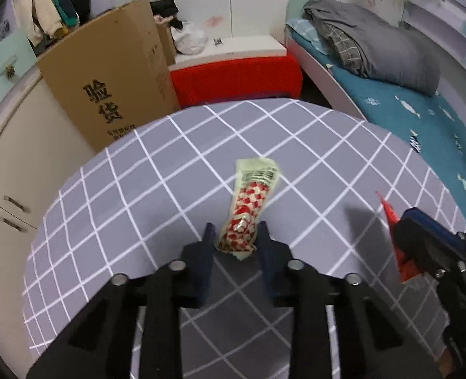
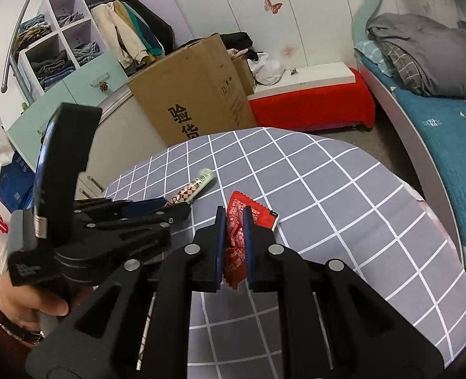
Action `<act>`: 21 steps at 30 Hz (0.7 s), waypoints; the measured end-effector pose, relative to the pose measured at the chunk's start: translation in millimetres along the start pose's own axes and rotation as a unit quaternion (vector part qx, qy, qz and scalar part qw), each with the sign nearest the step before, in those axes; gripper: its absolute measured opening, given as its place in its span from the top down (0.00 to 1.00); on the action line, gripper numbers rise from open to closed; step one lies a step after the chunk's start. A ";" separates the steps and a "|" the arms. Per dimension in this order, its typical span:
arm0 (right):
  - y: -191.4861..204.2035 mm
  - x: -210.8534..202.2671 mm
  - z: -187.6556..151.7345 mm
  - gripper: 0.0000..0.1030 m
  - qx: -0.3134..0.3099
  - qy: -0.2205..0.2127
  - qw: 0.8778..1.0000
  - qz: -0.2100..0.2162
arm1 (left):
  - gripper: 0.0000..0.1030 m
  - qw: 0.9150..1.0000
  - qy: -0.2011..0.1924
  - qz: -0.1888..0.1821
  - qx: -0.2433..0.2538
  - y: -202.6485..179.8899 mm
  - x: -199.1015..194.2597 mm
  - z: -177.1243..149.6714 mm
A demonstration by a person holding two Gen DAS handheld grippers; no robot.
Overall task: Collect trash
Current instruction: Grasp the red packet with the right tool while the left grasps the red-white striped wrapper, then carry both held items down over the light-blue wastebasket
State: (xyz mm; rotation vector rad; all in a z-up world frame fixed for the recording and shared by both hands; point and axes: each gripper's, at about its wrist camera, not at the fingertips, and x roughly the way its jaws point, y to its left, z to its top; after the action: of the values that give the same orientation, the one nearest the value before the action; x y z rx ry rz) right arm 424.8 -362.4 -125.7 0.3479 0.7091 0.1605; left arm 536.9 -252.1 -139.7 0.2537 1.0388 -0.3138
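Observation:
A long wrapper (image 1: 250, 195), red-and-white checked with a pale green end, lies on the grey checked tablecloth (image 1: 131, 189). My left gripper (image 1: 236, 237) has its two fingers closed against the wrapper's near end. In the right wrist view the same wrapper (image 2: 195, 186) runs out from the left gripper (image 2: 177, 203). My right gripper (image 2: 234, 213) is shut on a crumpled red wrapper (image 2: 233, 243), held just above the cloth (image 2: 328, 208). From the left wrist view, the right gripper (image 1: 402, 230) shows at the right edge with the red wrapper (image 1: 388, 211) sticking out of it.
Behind the table stands a tall cardboard box (image 1: 113, 88), with a red-covered bench (image 1: 236, 79) beside it. A bed (image 1: 407, 120) with a grey blanket runs along the right. Pale cabinets (image 1: 15, 173) line the left. A person's hand (image 2: 33, 303) holds the left gripper.

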 end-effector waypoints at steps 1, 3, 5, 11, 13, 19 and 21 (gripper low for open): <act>-0.1 -0.4 0.1 0.90 0.001 -0.001 1.000 0.000 | 0.79 1.000 0.004 -0.002 -0.004 -0.5 -1.1 -0.6; 2.2 -2.5 -0.6 0.90 0.002 -0.003 1.000 0.003 | 0.81 1.000 -0.004 0.003 -0.006 -1.1 -7.5 -4.1; 4.5 -4.2 -1.5 0.89 0.000 -0.003 1.000 0.004 | 0.82 1.000 -0.013 0.000 -0.009 -0.6 -18.2 -9.4; 32.8 -24.5 -2.4 0.89 -0.015 -0.013 1.000 0.018 | 0.82 0.997 -0.072 -0.002 -0.030 14.8 -85.2 -40.6; 54.0 -39.3 -0.9 0.89 -0.029 -0.021 0.999 0.030 | 0.82 0.995 -0.087 -0.007 -0.040 26.8 -107.1 -54.5; 136.1 -77.2 -9.5 0.89 -0.075 -0.034 0.993 0.082 | 0.82 0.984 -0.142 -0.016 -0.107 92.3 -191.8 -120.0; 168.0 -84.2 -17.7 0.89 -0.092 -0.030 0.990 0.102 | 0.82 0.979 -0.160 -0.007 -0.125 114.4 -216.3 -145.0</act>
State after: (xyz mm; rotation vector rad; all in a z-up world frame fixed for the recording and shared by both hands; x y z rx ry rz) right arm 345.5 -223.5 -25.6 0.2476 0.5927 0.4058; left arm 361.6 -66.2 -14.6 -0.0313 0.7523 -0.2256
